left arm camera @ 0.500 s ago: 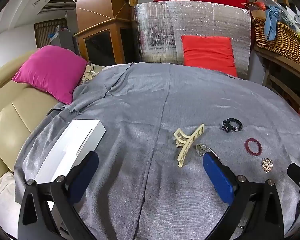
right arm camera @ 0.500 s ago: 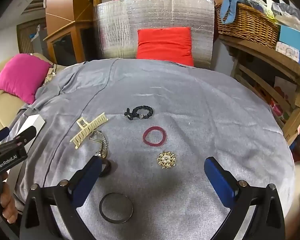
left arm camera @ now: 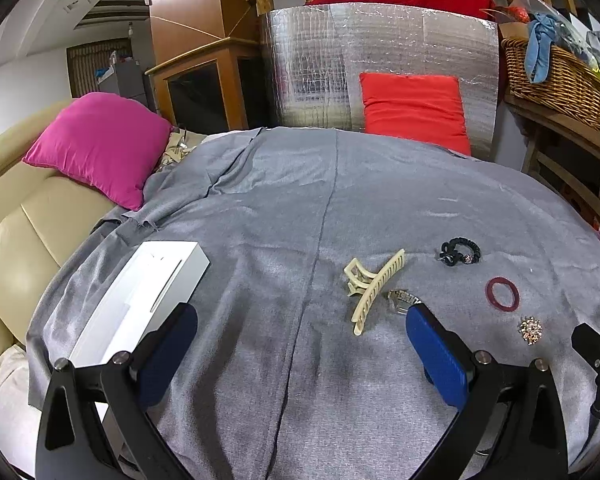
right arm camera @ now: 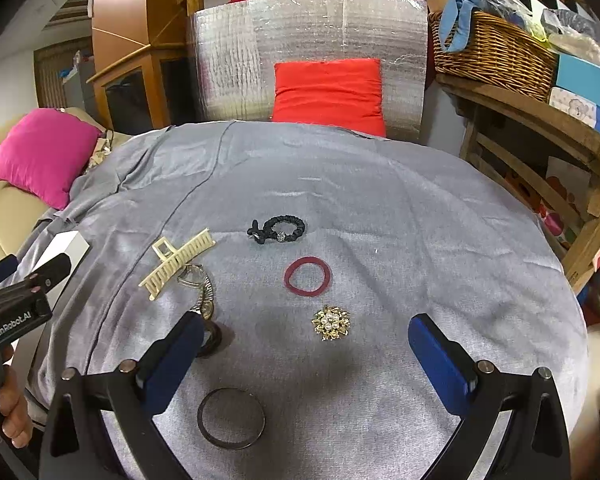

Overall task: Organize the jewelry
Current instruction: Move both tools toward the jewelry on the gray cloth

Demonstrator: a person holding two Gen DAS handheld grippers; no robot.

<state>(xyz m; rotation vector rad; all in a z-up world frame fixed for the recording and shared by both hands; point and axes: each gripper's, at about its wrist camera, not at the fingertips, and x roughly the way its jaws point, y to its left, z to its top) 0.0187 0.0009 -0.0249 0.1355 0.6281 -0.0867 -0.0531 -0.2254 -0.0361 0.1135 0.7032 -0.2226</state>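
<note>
Both grippers, left (left arm camera: 300, 344) and right (right arm camera: 304, 354), spread wide and empty, brooch (right arm camera: 331, 323) between right fingers, claw clip (right arm camera: 178, 263) left of brooch, white box (left arm camera: 140, 300) far left

Spread over a cloth-covered table (right arm camera: 420, 220): hair claw (right arm camera: 178, 264) at left, wristwatch (right arm camera: 202, 292) touching its near side. Right of these, running far to near: scrunchie (right arm camera: 280, 230), elastic band (right arm camera: 307, 276), brooch (right arm camera: 331, 323). Nearest, a bangle (right arm camera: 231, 418). Far left, at the table edge, a box (left arm camera: 140, 300).
</note>
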